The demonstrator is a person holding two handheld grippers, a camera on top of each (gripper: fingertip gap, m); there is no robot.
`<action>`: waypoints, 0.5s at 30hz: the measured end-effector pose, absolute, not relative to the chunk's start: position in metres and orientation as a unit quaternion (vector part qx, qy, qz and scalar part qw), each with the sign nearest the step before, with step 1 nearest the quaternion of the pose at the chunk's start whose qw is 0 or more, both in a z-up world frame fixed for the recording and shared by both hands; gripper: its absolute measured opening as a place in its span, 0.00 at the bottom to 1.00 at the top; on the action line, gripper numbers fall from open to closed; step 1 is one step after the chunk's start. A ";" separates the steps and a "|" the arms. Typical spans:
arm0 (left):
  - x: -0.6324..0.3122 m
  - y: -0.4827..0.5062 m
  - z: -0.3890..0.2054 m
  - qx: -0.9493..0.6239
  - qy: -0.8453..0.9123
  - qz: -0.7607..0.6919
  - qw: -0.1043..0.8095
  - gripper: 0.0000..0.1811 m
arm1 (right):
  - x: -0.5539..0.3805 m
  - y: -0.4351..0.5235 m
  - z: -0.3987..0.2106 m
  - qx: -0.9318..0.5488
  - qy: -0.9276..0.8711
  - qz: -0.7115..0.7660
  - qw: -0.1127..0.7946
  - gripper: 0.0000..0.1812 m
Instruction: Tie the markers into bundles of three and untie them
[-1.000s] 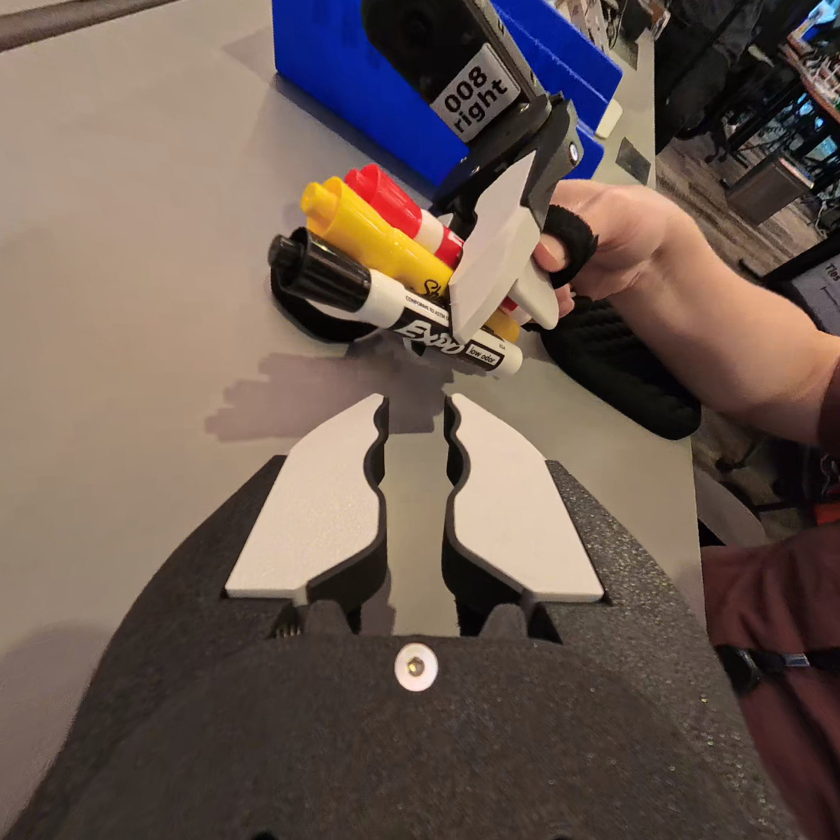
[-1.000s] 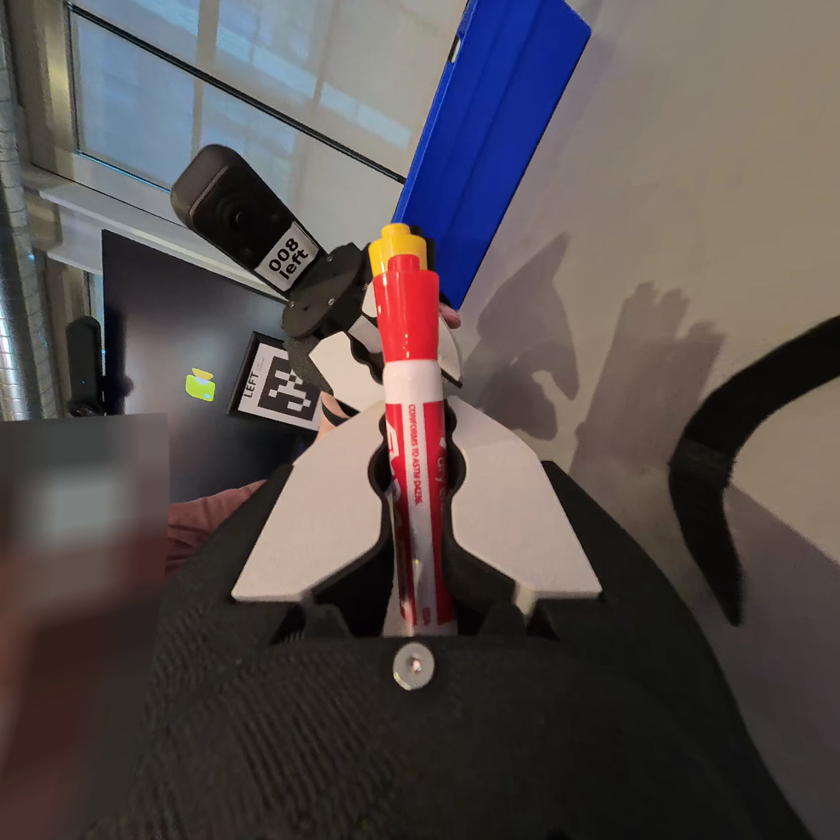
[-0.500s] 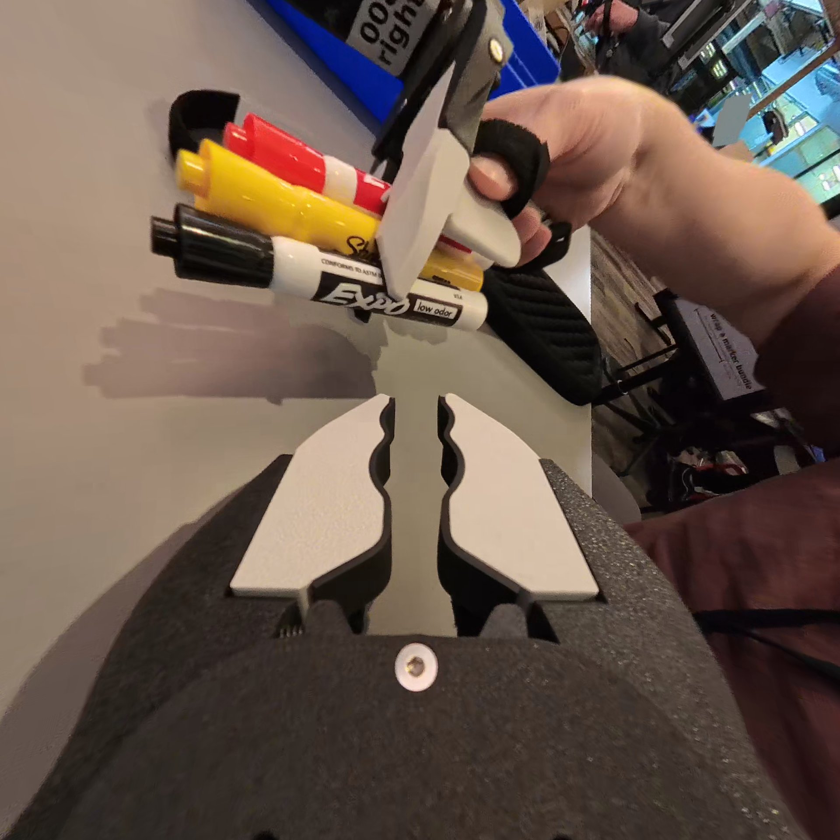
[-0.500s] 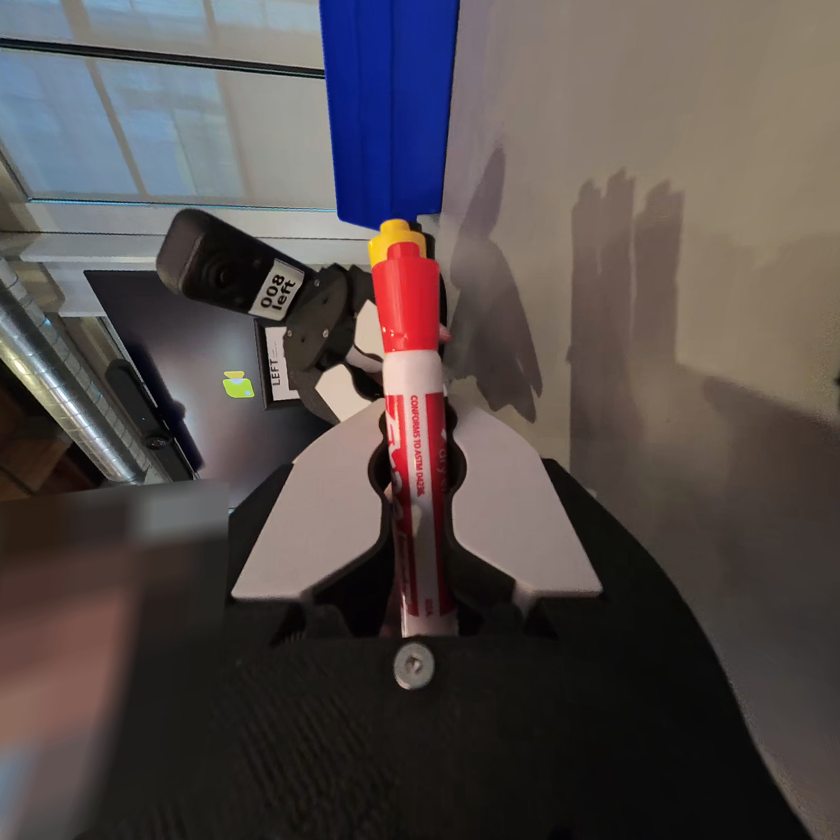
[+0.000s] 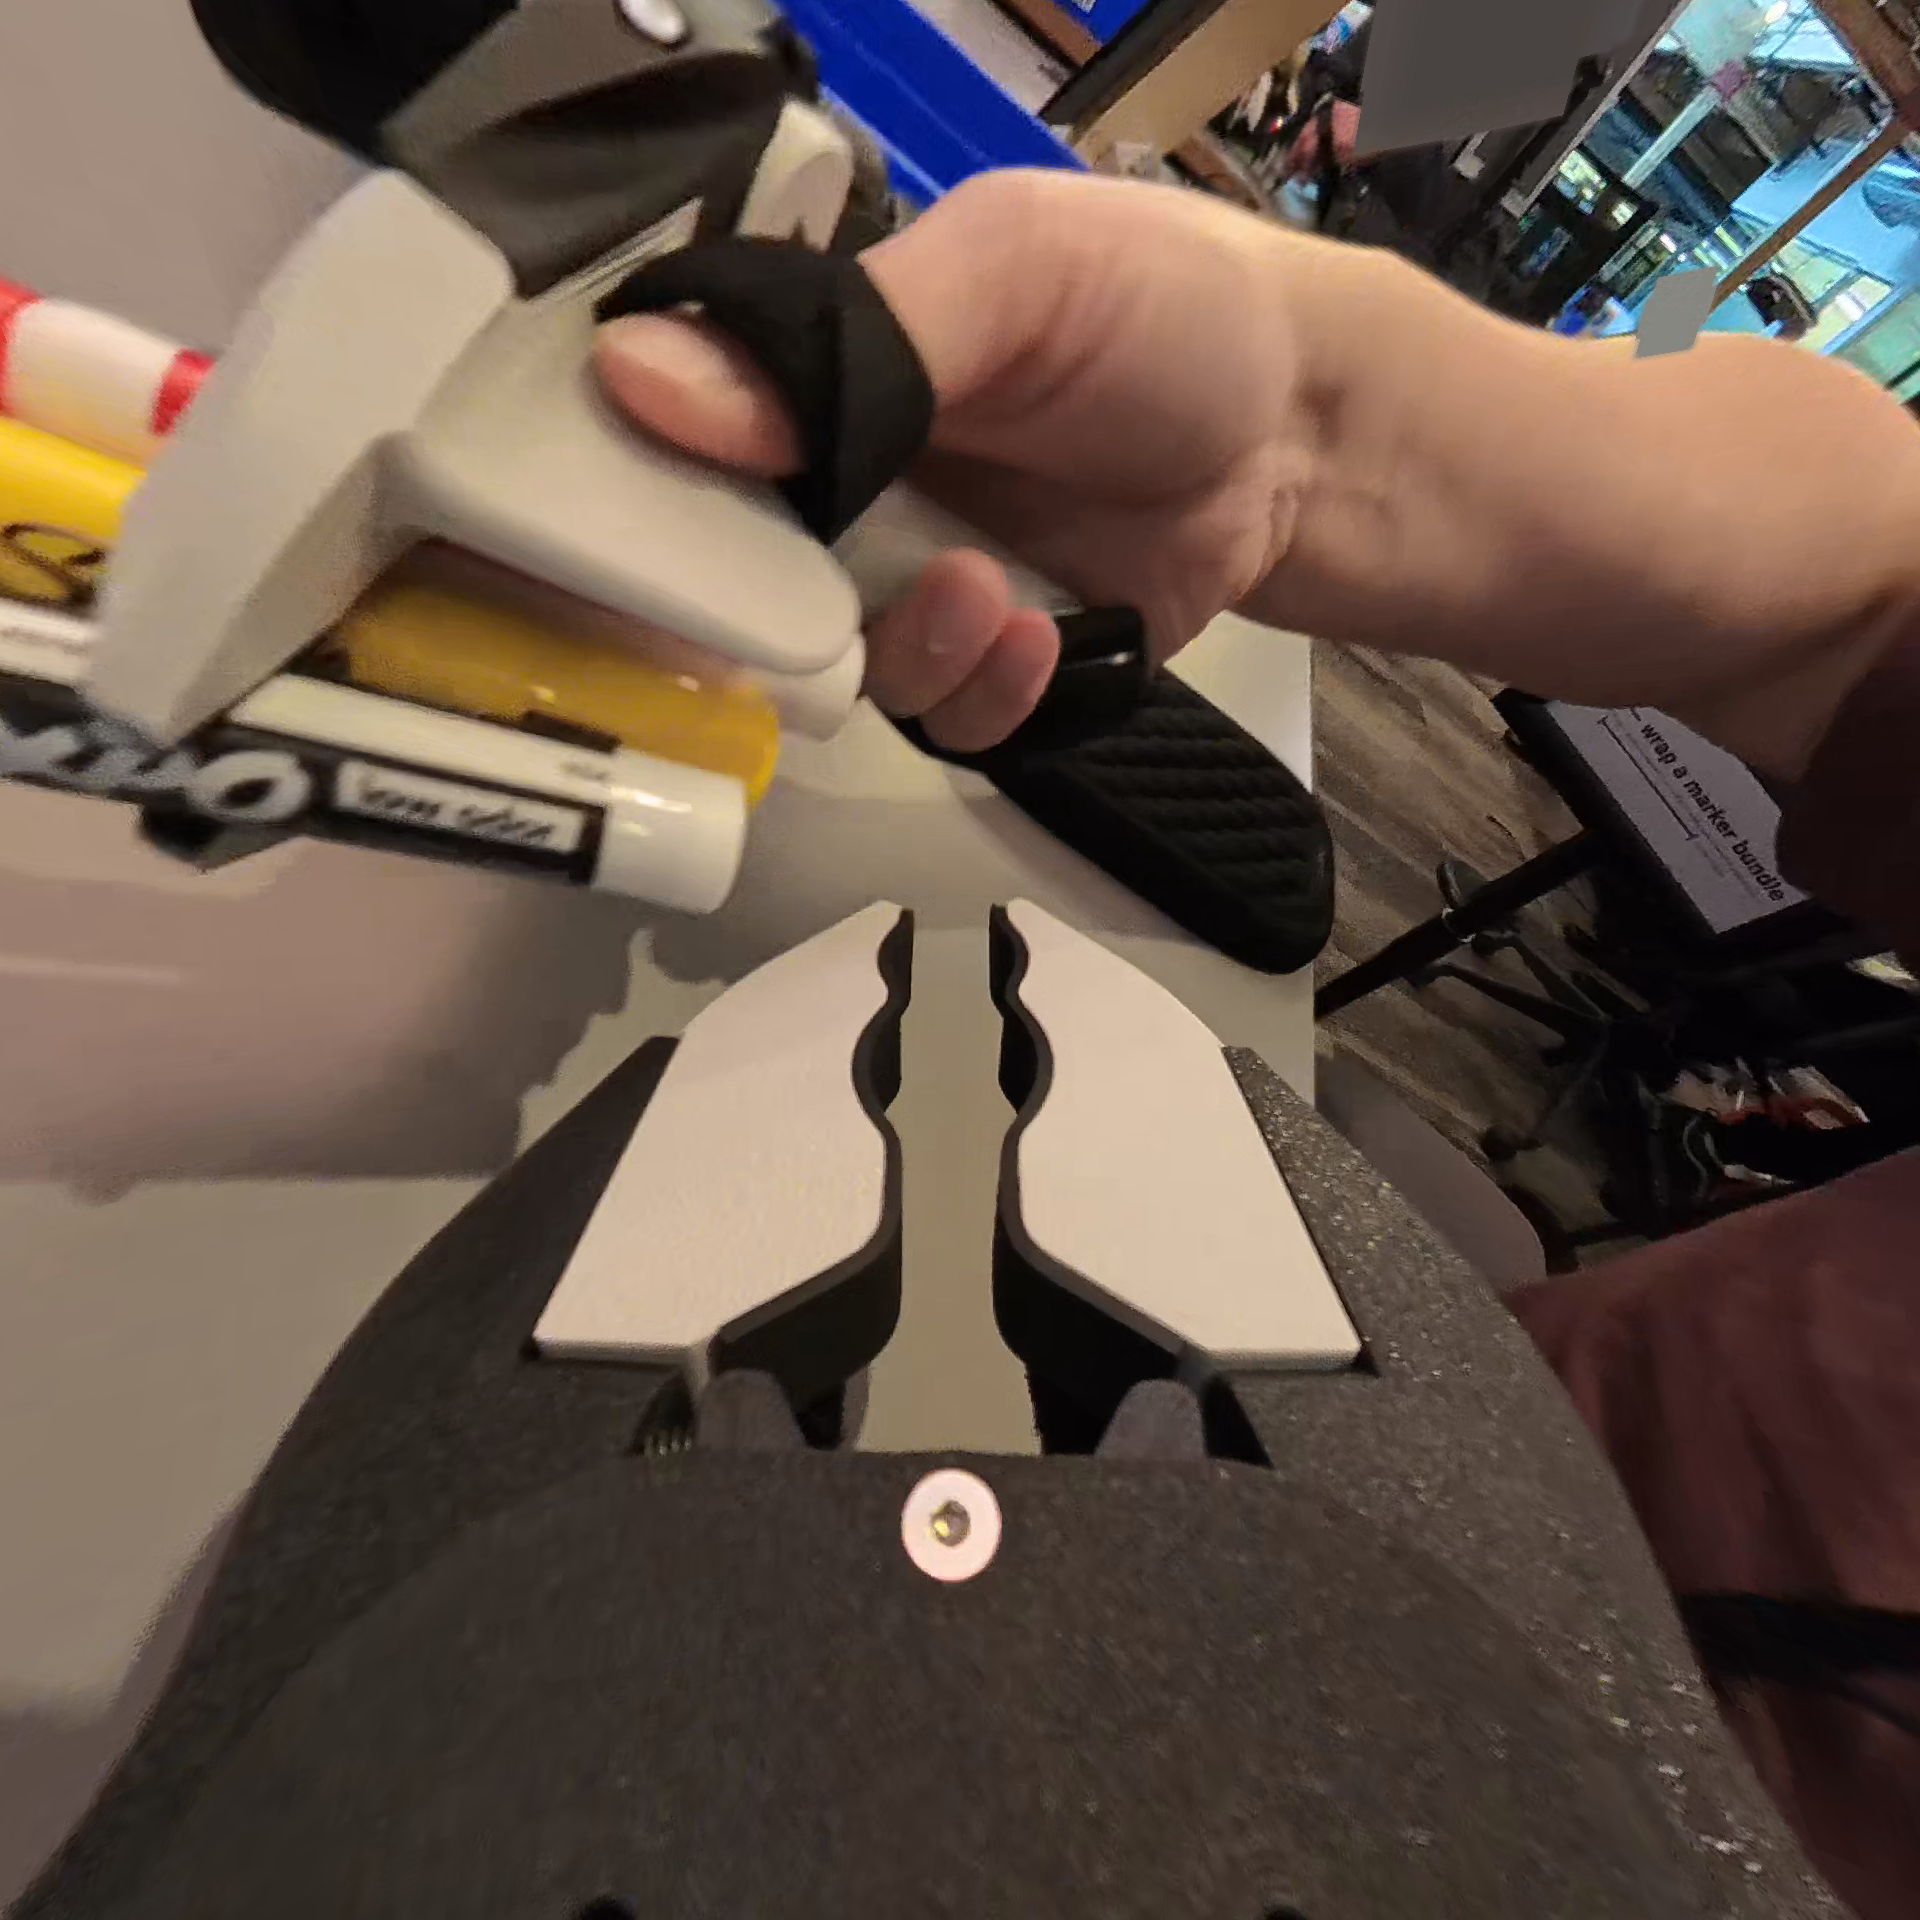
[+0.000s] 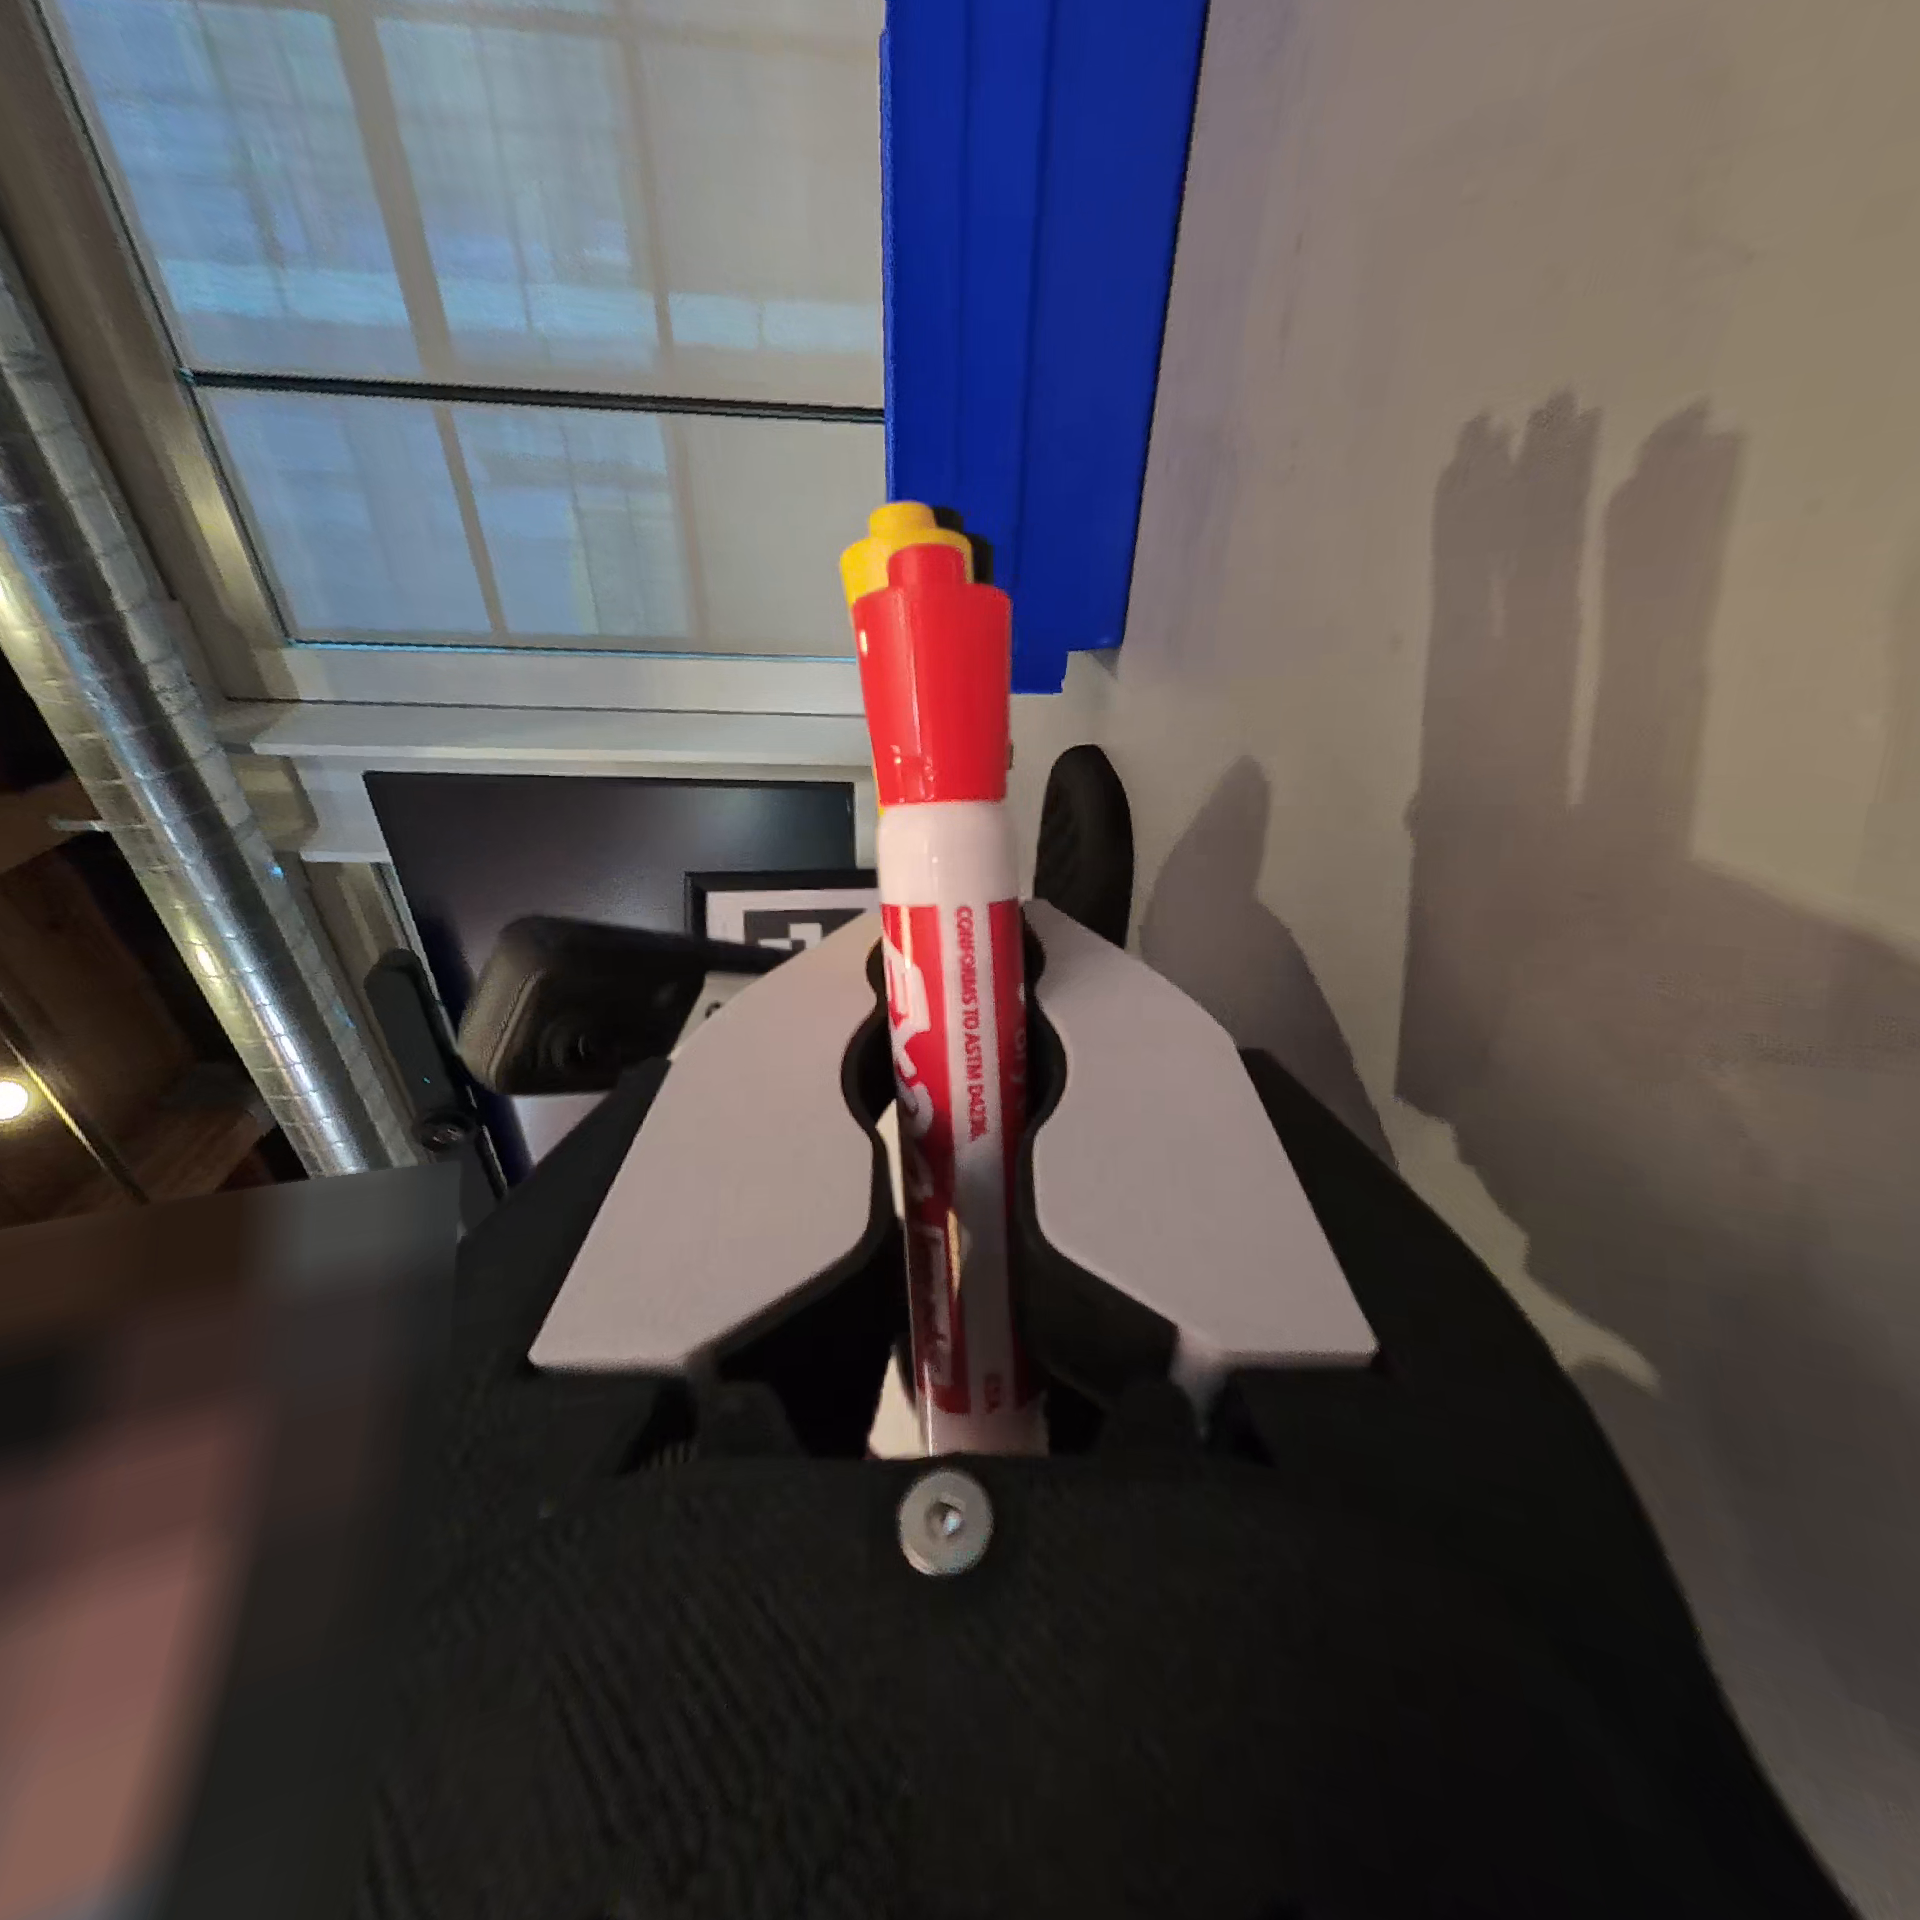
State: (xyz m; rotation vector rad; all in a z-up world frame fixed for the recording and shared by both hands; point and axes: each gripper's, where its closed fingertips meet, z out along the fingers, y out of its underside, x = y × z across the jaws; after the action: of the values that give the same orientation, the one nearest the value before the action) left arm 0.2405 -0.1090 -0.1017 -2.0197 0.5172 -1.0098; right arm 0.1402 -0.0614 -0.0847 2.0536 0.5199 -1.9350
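Note:
My right gripper [image 6: 951, 935] is shut on three markers held side by side above the grey table [image 6: 1558, 727]. The red marker [image 6: 945, 1039] is on top, with a yellow cap [image 6: 883, 540] behind it. In the left wrist view the right gripper [image 5: 312, 499] is at the upper left, held by a hand [image 5: 1091, 416]. It grips the red marker [image 5: 83, 364], the yellow marker [image 5: 582, 696] and the black-and-white marker [image 5: 447, 821]. My left gripper [image 5: 951, 920] is empty, its jaws a narrow gap apart, just below the markers' rear ends.
A blue bin [image 6: 1039, 312] stands on the table beyond the markers and also shows in the left wrist view [image 5: 935, 114]. The right gripper's black ribbed handle [image 5: 1143, 821] hangs near the table's right edge [image 5: 1299, 748]. Chairs and floor lie beyond it. Tip to tip, the grippers are about 10 cm apart.
The left gripper has come much closer to the right gripper and the markers' rear ends. The black strap on the table has left both views. The markers stay gripped.

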 end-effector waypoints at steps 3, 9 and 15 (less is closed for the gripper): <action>0.245 -0.101 -0.088 -0.765 0.185 -0.405 0.466 0.06 | 0.135 -0.061 -0.081 0.699 0.158 -0.685 0.132 0.11; 0.241 -0.092 -0.083 -0.752 0.170 -0.380 0.512 0.01 | 0.130 -0.062 -0.072 0.684 0.142 -0.705 0.120 0.11; 0.237 -0.087 -0.079 -0.746 0.177 -0.320 0.556 0.00 | 0.129 -0.067 -0.070 0.681 0.203 -0.698 0.084 0.11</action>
State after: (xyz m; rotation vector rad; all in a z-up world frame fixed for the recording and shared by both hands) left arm 0.2366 -0.0865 -0.0793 -1.7619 0.4181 -0.7546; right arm 0.1291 -0.0674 -0.0699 2.0325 0.6071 -2.0833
